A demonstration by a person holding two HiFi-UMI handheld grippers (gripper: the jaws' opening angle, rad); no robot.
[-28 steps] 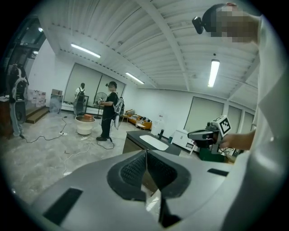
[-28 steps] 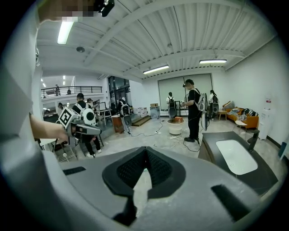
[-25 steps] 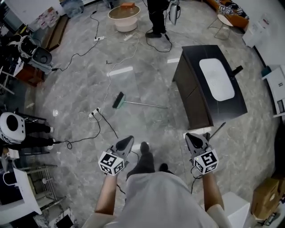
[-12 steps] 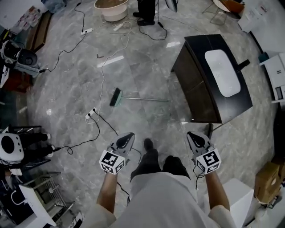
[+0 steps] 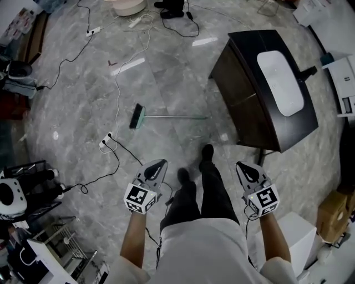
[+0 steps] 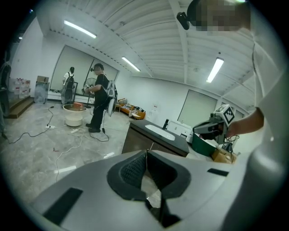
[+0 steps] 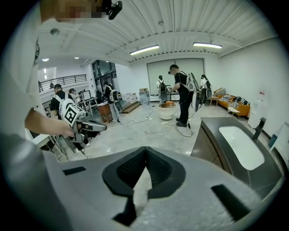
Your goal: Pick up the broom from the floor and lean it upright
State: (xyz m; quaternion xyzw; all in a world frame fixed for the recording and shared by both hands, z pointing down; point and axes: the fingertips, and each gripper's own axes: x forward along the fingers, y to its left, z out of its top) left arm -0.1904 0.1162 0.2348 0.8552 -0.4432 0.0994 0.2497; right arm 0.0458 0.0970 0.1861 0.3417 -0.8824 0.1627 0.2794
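Forearms [image 5: 133, 236] outstretched, left hand-held gripper [image 5: 160, 162] and right hand-held gripper [image 5: 240, 165] closed, empty, angled downward.

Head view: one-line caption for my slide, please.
Broom lies flat on the floor, untouched; left gripper and right gripper, both shut and empty, held short of it.

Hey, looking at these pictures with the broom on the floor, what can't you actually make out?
- Broom: in neither gripper view, whose lower halves show no floor. In the head view its bristles are too small to judge.
- Tub: cut off by the head view's top edge.
- Person beside it: only shoes show, same edge.
- Cardboard box: partly cut by the right edge.
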